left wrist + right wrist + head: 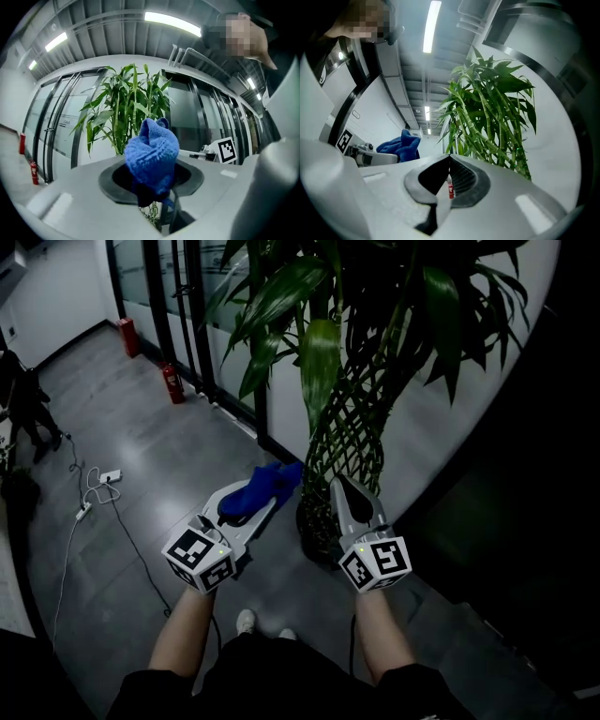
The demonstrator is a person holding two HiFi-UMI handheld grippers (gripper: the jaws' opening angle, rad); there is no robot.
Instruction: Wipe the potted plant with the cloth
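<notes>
A tall potted plant with braided stems and long green leaves stands in a dark pot on the grey floor, right in front of me. My left gripper is shut on a bunched blue cloth, held just left of the stems at pot height. In the left gripper view the cloth bulges out of the jaws with the plant behind it. My right gripper is shut with nothing in it, its tip close to the stems above the pot. The right gripper view shows the plant close ahead and the cloth at left.
Two red fire extinguishers stand along a glass partition at the back left. A power strip with cables lies on the floor to the left. A pale curved wall runs behind the plant, and a dark surface closes off the right side.
</notes>
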